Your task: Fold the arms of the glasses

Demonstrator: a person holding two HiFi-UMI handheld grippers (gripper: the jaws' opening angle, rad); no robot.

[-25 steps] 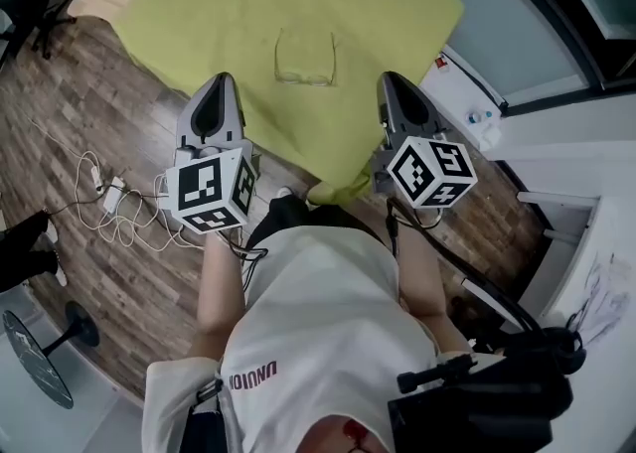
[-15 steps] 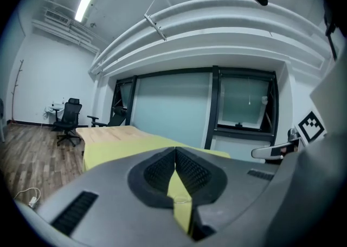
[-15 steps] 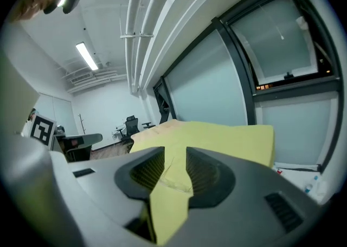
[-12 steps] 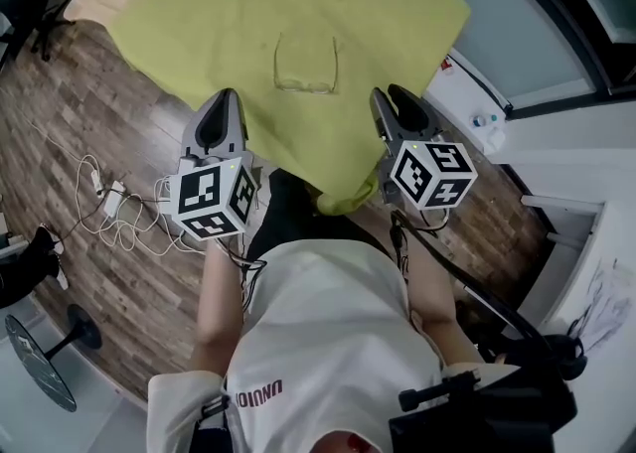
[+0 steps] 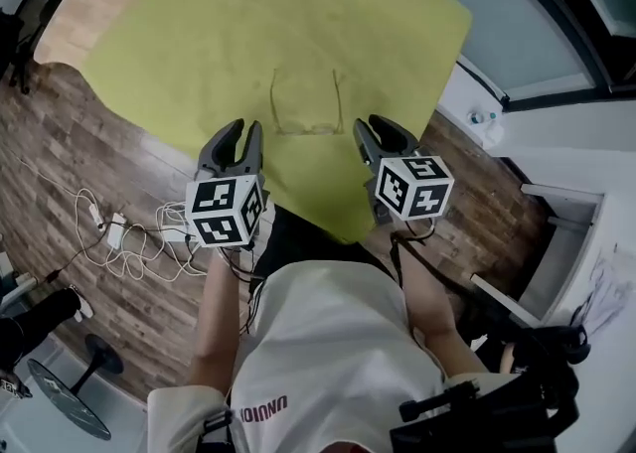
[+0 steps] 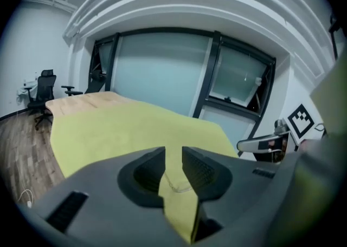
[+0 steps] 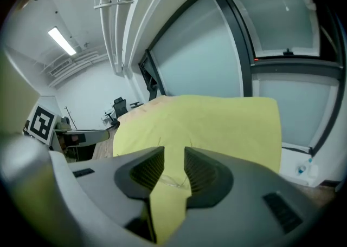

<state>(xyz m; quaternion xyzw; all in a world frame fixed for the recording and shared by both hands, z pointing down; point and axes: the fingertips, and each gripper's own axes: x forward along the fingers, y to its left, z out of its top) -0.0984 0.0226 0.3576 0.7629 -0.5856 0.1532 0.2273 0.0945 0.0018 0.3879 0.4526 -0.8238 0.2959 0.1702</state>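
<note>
A pair of thin-rimmed clear glasses (image 5: 306, 115) lies on the yellow-green cloth (image 5: 229, 24), lenses toward me and both arms unfolded, pointing away. My left gripper (image 5: 241, 135) hangs just left of and nearer than the frame; its jaws are opening with nothing between them. My right gripper (image 5: 368, 131) stands open just right of the frame, also empty. In the left gripper view the glasses (image 6: 178, 187) show small through the gap of the left gripper (image 6: 173, 160). In the right gripper view the glasses (image 7: 172, 182) lie beyond the right gripper (image 7: 174, 162).
The cloth covers most of a wooden table (image 5: 84, 4), with a corner hanging over the near edge (image 5: 343, 218). Cables (image 5: 124, 237) lie on the wood floor at the left. Glass walls (image 5: 537, 34) and a white ledge (image 5: 477, 113) are at the right; an office chair (image 6: 42, 86) stands far left.
Both grippers have come down and forward toward the glasses. Their jaws, shut before, now stand apart. The glasses have not moved on the cloth.
</note>
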